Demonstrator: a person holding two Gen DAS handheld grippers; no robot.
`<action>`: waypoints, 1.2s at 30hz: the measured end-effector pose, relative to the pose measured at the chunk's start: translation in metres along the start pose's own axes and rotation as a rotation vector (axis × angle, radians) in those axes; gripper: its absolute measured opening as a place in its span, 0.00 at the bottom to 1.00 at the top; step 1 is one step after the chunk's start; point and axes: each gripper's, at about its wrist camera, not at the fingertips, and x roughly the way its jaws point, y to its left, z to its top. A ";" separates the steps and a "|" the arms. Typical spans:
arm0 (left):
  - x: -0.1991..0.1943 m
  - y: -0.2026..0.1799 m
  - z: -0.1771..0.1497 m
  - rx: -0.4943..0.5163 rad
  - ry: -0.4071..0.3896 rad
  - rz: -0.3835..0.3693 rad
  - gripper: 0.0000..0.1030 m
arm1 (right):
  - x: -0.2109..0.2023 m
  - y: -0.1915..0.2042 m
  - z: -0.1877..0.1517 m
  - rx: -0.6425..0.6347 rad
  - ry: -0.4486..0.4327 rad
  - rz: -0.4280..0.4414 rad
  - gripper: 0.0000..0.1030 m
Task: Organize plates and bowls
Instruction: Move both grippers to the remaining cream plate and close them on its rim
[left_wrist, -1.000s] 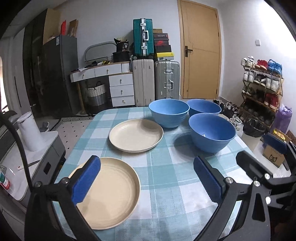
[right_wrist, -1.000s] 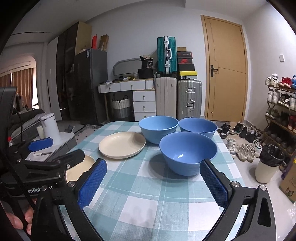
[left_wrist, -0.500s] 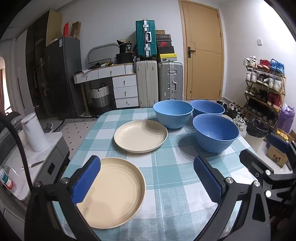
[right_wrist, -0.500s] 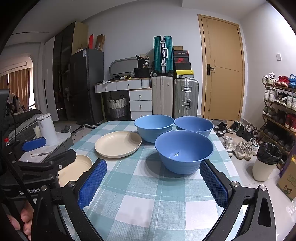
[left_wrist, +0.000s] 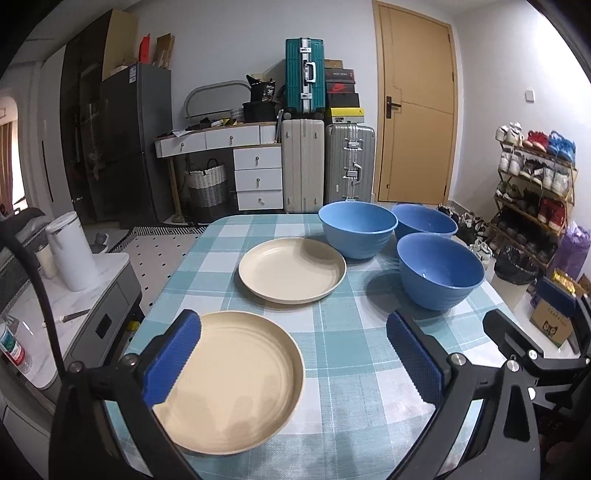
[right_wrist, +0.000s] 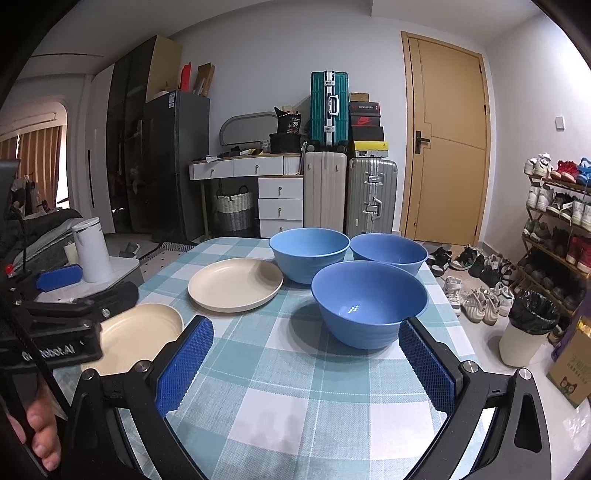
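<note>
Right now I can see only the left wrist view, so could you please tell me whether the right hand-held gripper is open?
Observer: Yes. The right hand-held gripper is open, with its jaws wide apart and nothing between them.
Operator: Thank you. What lies directly ahead of it?
Observer: The nearest blue bowl stands on the checked tablecloth just beyond the fingertips. It is roughly centred between them and untouched.
</note>
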 end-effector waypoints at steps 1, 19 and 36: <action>0.000 0.004 0.002 -0.011 0.002 -0.002 0.99 | -0.001 0.000 0.001 -0.001 -0.001 0.003 0.99; 0.046 0.110 0.099 0.007 0.050 0.124 0.99 | 0.050 0.047 0.144 0.111 0.131 0.323 0.99; 0.233 0.139 0.101 -0.119 0.547 0.031 0.98 | 0.270 0.050 0.118 0.461 0.808 0.279 0.99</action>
